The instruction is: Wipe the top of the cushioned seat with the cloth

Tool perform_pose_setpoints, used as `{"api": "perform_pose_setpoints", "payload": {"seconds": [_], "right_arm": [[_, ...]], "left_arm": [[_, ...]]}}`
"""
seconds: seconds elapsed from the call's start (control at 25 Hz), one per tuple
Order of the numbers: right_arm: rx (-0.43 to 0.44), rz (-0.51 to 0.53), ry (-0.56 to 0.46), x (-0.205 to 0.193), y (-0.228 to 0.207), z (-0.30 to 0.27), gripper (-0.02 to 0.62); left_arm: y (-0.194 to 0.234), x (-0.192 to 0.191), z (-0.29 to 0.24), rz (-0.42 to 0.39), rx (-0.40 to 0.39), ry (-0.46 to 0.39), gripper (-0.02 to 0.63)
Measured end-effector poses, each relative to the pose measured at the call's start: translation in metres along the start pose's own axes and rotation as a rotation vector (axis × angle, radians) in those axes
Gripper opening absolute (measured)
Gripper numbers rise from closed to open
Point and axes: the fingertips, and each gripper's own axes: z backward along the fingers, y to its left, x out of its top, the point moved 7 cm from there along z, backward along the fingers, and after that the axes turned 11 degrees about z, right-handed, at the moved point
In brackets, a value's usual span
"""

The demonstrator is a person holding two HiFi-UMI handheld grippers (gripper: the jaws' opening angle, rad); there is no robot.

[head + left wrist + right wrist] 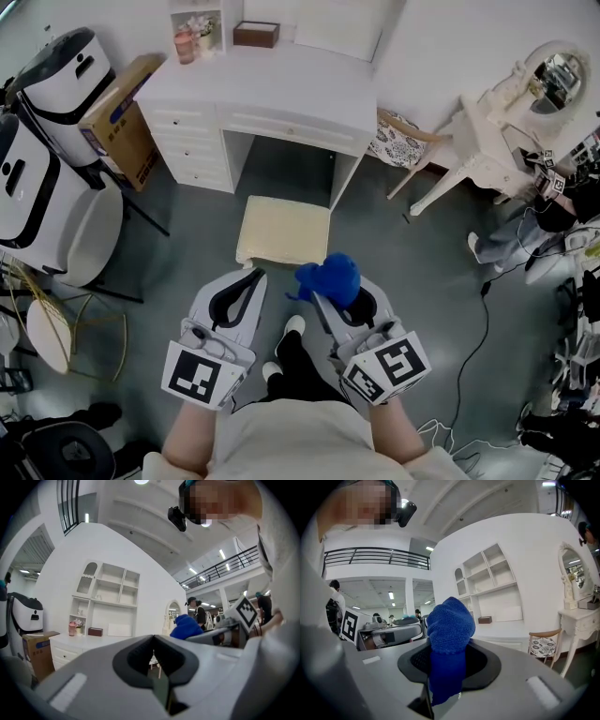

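Blue cloth (330, 277) bunches in the right gripper's (323, 298) clenched jaws, hiding their tips, by the cushioned seat's (284, 231) near right corner; the left gripper's (251, 274) jaws are closed, empty.

Both grippers sit side by side at the bottom middle of the frame, pointing up. The left gripper (249, 274) has its jaws together with nothing inside. The right gripper (317, 296) pinches a blue cloth (335, 277).
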Motion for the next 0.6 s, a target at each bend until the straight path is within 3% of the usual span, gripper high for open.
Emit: {"api": "perform_pose_setpoints", "payload": {"seconds": [0.12,0.28,0.6], "right_arm": [[0.006,0.001,0.0,0.003,-0.013,-0.018,0.133],[0.02,-0.002,0.005,0.005,-0.031,-0.038,0.133],[0.042,0.0,0.019,0.008,-0.066,-0.087,0.133]], "left_arm": [[0.012,0.001,-0.015,0.016,0.01,0.034,0.0],[0.028,0.009,-0.037,-0.021,0.017,-0.011,0.0],[0.065,0.014,-0.082,-0.007,0.04,-0.012,0.0]]}}
